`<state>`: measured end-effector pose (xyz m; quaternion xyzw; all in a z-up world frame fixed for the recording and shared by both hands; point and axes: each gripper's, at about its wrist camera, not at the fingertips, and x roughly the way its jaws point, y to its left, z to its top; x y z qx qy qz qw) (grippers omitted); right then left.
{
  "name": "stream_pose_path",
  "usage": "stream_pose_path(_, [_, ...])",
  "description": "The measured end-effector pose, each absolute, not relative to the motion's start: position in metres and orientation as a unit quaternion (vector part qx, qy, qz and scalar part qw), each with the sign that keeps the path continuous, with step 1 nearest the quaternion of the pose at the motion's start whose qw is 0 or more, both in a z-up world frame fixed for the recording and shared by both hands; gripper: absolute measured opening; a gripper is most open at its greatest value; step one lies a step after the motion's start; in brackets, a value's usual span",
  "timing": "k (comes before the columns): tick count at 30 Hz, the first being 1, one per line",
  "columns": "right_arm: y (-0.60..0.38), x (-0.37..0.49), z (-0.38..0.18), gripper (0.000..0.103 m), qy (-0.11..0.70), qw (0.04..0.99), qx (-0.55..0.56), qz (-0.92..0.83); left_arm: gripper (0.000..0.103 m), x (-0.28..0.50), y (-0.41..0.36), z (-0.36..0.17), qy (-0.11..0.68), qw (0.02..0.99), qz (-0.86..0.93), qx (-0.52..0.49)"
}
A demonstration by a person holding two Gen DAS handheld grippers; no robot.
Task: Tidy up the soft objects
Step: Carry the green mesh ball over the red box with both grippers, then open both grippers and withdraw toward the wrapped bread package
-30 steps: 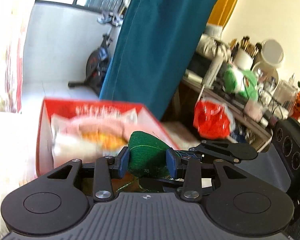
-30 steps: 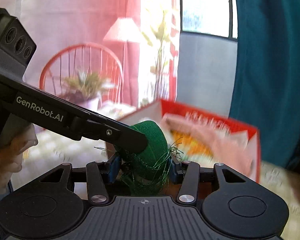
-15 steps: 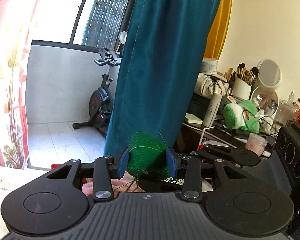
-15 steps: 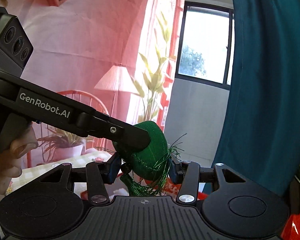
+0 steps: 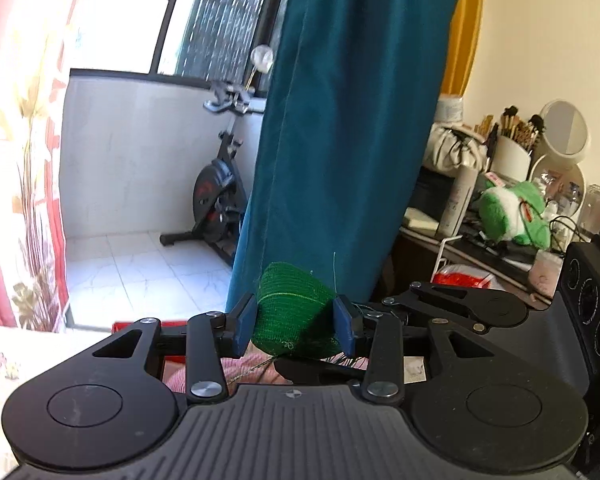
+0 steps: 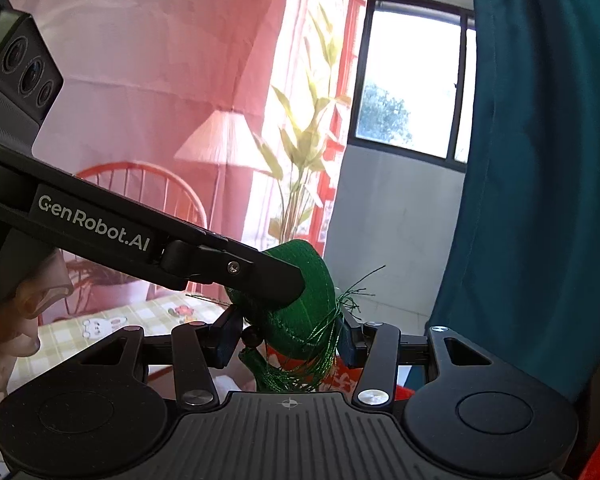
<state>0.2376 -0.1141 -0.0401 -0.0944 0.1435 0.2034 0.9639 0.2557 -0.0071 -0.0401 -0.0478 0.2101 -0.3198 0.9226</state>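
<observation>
We've got both the left gripper (image 5: 296, 320) and right gripper (image 6: 286, 338) clamped on the green pouch (image 5: 294, 312), probably to steady it mid-air.

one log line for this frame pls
left tool: shut on green pouch | right tool: shut on green pouch | pouch held in air by both | red box below

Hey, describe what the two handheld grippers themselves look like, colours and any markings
Both are matte black plastic: a ribbed body, round discs either side, silver pivot screws, blue finger pads. The left gripper carries white "GenRobot.AI" lettering and three lenses, seen from the right gripper. A bare hand holds it.
</observation>
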Motion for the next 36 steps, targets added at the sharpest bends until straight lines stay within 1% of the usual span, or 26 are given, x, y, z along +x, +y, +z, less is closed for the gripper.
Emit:
stream_pose_path(9, [-0.113, 0.263, -0.086, 0.045, 0.208, 0.952, -0.081, 0.21, 0.043, 0.29, -0.008, -0.092, 0.282, 0.904, -0.317, -0.062])
stream_pose_path(14, [-0.113, 0.271, -0.106, 0.045, 0.242, 0.944, -0.075, 0.211, 0.043, 0.302, -0.013, -0.114, 0.309, 0.895, -0.316, -0.058])
stream_pose_path(20, [-0.114, 0.283, -0.124, 0.045, 0.276, 0.937, -0.064, 0.206, 0.044, 0.313, -0.019, -0.133, 0.33, 0.889, -0.312, -0.054])
stream_pose_path(26, [-0.117, 0.291, -0.133, 0.046, 0.292, 0.937, -0.063, 0.182, 0.045, 0.313, -0.024, -0.137, 0.328, 0.899, -0.29, -0.029])
stream_pose_path(27, [-0.118, 0.292, -0.135, 0.048, 0.294, 0.938, -0.065, 0.173, 0.046, 0.313, -0.025, -0.137, 0.325, 0.902, -0.282, -0.023])
stream_pose_path(28, [-0.118, 0.292, -0.136, 0.049, 0.296, 0.939, -0.069, 0.16, 0.047, 0.312, -0.024, -0.136, 0.323, 0.905, -0.277, -0.02])
stream_pose_path(29, [-0.119, 0.294, -0.138, 0.049, 0.298, 0.94, -0.074, 0.149, 0.052, 0.312, -0.023, -0.135, 0.321, 0.907, -0.273, -0.019])
stream_pose_path(30, [-0.12, 0.295, -0.139, 0.051, 0.299, 0.941, -0.077, 0.14, 0.057, 0.311, -0.022, -0.134, 0.317, 0.909, -0.27, -0.019])
stream_pose_path(31, [-0.121, 0.295, -0.14, 0.055, 0.3, 0.942, -0.079, 0.13, 0.059, 0.309, -0.021, -0.132, 0.313, 0.912, -0.266, -0.016])
stream_pose_path(32, [-0.122, 0.294, -0.141, 0.064, 0.298, 0.944, -0.081, 0.12, 0.065, 0.308, -0.021, -0.131, 0.308, 0.915, -0.26, -0.011])
stream_pose_path(33, [-0.124, 0.293, -0.141, 0.069, 0.295, 0.945, -0.083, 0.114, 0.074, 0.305, -0.021, -0.129, 0.303, 0.919, -0.253, -0.004])
stream_pose_path(34, [-0.125, 0.291, -0.141, 0.07, 0.296, 0.945, -0.084, 0.108, 0.078, 0.303, -0.021, -0.127, 0.299, 0.922, -0.247, 0.003])
stream_pose_path(35, [-0.125, 0.289, -0.141, 0.073, 0.295, 0.946, -0.085, 0.104, 0.087, 0.301, -0.021, -0.126, 0.294, 0.924, -0.242, 0.009])
stream_pose_path(36, [-0.126, 0.287, -0.141, 0.081, 0.293, 0.947, -0.086, 0.099, 0.094, 0.298, -0.021, -0.125, 0.288, 0.928, -0.237, 0.013])
